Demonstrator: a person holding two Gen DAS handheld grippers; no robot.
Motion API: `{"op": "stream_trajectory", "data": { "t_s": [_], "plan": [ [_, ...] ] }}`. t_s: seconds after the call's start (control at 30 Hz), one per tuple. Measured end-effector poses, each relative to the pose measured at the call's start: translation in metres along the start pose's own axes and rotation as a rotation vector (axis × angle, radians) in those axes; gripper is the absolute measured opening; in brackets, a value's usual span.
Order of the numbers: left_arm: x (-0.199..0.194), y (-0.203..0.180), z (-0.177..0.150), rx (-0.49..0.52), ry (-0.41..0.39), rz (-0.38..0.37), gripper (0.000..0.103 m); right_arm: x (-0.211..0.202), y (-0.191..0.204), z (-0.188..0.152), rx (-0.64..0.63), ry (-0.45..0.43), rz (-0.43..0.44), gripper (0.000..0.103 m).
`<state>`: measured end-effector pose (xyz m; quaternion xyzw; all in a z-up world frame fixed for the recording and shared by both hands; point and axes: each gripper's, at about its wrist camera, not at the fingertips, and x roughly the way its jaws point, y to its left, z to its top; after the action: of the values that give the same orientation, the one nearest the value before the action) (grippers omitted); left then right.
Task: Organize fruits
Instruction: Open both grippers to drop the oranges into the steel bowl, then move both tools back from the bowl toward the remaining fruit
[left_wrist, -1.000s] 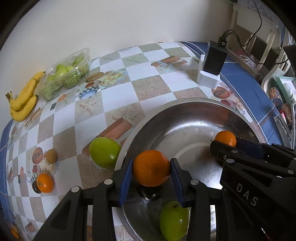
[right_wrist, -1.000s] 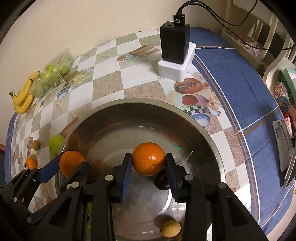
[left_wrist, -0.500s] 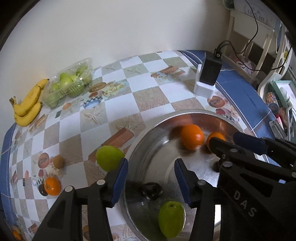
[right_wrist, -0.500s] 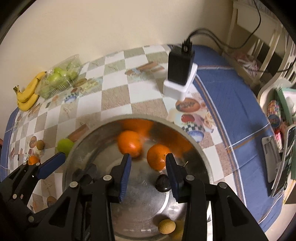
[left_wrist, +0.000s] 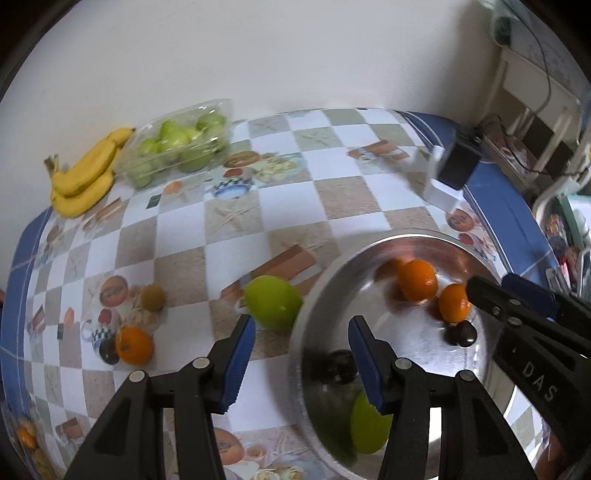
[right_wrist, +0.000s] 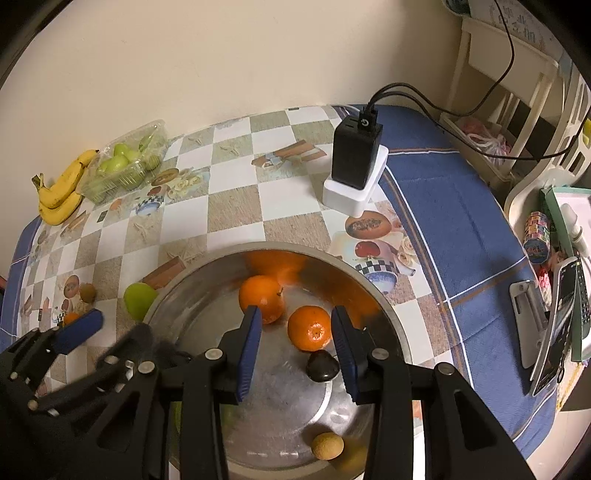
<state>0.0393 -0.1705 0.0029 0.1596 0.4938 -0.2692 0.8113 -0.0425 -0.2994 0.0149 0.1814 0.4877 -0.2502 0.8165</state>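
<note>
Steel bowl (right_wrist: 384, 314) on the checked counter (left_wrist: 177, 236), holding two oranges: one toward the far wall (right_wrist: 261, 298), one (right_wrist: 309, 328) just beside it, with a dark round lump (right_wrist: 322, 364) touching the nearer orange's front. Also in the bowl: a small tan fruit (right_wrist: 327, 445) at the near rim and a green fruit (left_wrist: 365, 428) low on the left side. On the counter outside the bowl: a green fruit (left_wrist: 273, 302) just beside the rim, a small orange (left_wrist: 133, 345), a brown kiwi-like fruit (left_wrist: 152, 297), bananas (left_wrist: 83, 177) and a clear pack of green fruit (left_wrist: 177, 147) by the wall. Left tongs (left_wrist: 301, 363): apart, empty, over the bowl's left rim. Right tongs (right_wrist: 295, 345): apart, empty, above the bowl; the nearer orange shows between the blue pads, untouched. Black charger on a white base (right_wrist: 354, 162) stands beyond the bowl.
</note>
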Motion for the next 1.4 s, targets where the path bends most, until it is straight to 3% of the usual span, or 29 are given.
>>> {"op": "stream_trajectory", "data": {
  "t_s": [0.5, 0.8, 0.87, 1.0, 1.07, 1.4],
  "plan": [
    [-0.010, 0.077, -0.003, -0.224, 0.001, 0.038, 0.057, 0.003, 0.004, -0.002, -0.011, 0.016, 0.011, 0.040],
    [-0.006, 0.094, -0.006, -0.279, 0.020, 0.045, 0.060, 0.009, 0.006, -0.004, -0.022, 0.035, 0.007, 0.040],
    [-0.004, 0.094, -0.007, -0.282, 0.027, 0.051, 0.065, 0.011, 0.007, -0.005, -0.026, 0.045, 0.005, 0.056],
    [0.004, 0.097, -0.010, -0.293, 0.057, 0.068, 0.068, 0.019, 0.012, -0.008, -0.051, 0.069, 0.008, 0.062],
    [0.009, 0.099, -0.012, -0.300, 0.075, 0.083, 0.071, 0.023, 0.014, -0.010, -0.061, 0.076, 0.009, 0.073],
    [0.019, 0.111, -0.020, -0.341, 0.101, 0.123, 0.094, 0.040, 0.015, -0.018, -0.065, 0.122, 0.010, 0.085]
  ]
}}
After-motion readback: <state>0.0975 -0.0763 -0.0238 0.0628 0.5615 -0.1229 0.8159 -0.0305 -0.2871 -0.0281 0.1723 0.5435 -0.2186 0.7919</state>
